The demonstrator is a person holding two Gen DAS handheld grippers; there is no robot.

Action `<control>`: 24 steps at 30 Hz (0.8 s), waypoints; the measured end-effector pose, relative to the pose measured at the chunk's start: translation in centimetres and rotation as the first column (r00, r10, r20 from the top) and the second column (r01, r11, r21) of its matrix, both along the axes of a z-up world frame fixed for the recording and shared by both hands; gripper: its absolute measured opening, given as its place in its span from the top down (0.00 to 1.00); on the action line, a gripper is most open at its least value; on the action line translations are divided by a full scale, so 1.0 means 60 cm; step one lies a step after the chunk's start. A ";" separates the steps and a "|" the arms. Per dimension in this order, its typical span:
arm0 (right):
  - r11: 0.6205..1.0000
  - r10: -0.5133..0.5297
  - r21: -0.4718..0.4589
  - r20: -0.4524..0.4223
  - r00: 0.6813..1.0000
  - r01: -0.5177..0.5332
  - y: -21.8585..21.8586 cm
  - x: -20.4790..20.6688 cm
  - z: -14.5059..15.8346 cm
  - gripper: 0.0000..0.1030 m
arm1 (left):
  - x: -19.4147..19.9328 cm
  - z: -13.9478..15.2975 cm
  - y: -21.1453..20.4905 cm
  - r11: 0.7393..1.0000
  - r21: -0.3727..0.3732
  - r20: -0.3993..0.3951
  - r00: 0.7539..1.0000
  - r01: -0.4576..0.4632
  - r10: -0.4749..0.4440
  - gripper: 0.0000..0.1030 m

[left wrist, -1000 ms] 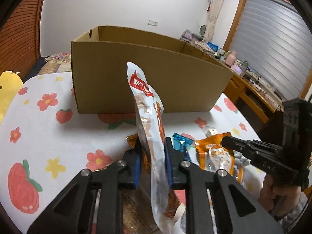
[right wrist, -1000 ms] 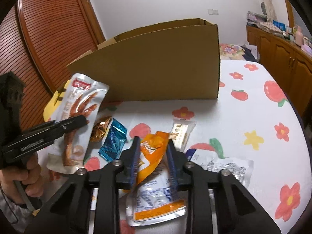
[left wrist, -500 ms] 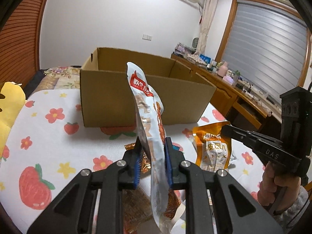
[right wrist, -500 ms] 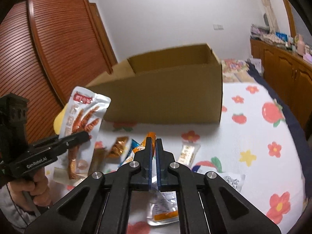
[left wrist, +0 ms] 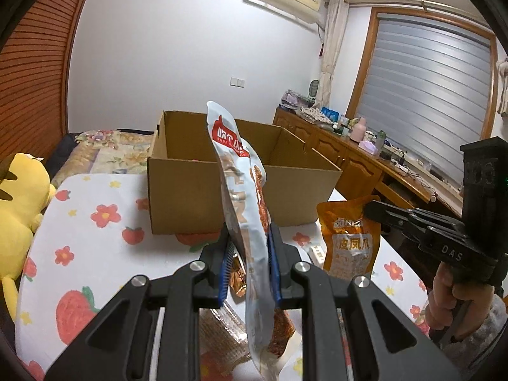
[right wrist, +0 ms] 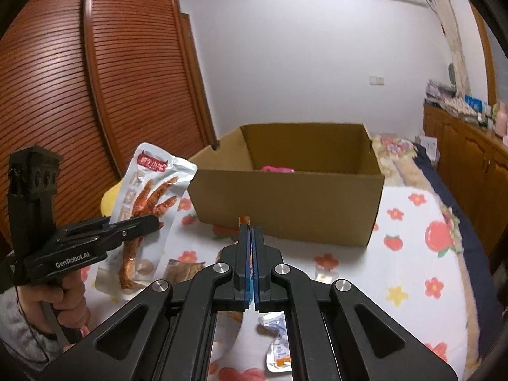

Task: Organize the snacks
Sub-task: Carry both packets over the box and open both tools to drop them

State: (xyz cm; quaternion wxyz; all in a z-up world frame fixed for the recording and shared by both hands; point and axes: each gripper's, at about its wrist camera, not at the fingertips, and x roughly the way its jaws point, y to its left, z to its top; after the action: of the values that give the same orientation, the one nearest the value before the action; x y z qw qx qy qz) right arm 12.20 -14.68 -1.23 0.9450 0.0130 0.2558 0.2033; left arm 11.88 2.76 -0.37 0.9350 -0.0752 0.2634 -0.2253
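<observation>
An open cardboard box (left wrist: 184, 197) (right wrist: 285, 203) stands on the floral cloth ahead of both grippers, with something pink (right wrist: 277, 169) inside. My left gripper (left wrist: 249, 235) (right wrist: 152, 222) is shut on a silver chicken-feet packet (left wrist: 241, 171) (right wrist: 152, 190), held upright in the air before the box. To its right, my right gripper (right wrist: 250, 231) (left wrist: 368, 209) is shut on the top corner of an orange snack packet (left wrist: 349, 241) (right wrist: 244, 220), which hangs below it. In the right wrist view that packet is edge-on and mostly hidden by the jaws.
Several loose snack packets (left wrist: 236, 273) (right wrist: 276, 349) lie on the cloth below the grippers. A yellow plush toy (left wrist: 19, 197) sits at the left edge. A wooden sideboard (left wrist: 365, 155) crowded with items runs along the right, and a slatted wardrobe (right wrist: 95, 95) along the left.
Both grippers have risen with their packets, so the box's inside now shows. The right jaws closed tight on the orange packet and lifted it off the cloth.
</observation>
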 end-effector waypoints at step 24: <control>0.996 0.040 -0.089 0.110 0.993 -0.031 0.013 -0.014 0.080 1.00 | 0.000 0.048 0.004 1.000 0.011 0.035 0.999 0.004 -0.005 0.83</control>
State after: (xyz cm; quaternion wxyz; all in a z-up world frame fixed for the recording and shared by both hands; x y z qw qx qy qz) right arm 11.37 -13.89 3.56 0.9537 -0.0441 0.2115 0.2092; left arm 11.87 3.03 2.48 0.9393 -0.0654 0.2486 -0.2272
